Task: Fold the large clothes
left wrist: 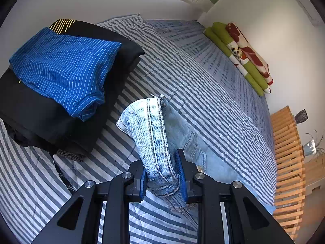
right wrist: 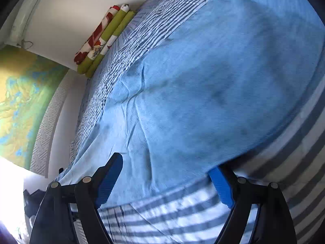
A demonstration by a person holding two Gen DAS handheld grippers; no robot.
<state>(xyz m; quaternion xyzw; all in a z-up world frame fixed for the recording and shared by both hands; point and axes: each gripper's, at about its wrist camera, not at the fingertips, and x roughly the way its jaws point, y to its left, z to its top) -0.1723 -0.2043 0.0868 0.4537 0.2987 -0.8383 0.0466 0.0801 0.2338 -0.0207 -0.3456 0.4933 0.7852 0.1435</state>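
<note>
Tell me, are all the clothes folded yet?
Not yet. The blue striped top and black clothes already sit folded in a pile. The left gripper is pinching the jeans, lifting one end. The right gripper is open over them, so the jeans remain.

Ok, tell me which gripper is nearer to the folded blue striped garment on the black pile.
Left. The left gripper, clamped on the jeans, has the blue striped garment just ahead to its left. The right gripper sits open over the jeans; the garment is not in its view.
</note>
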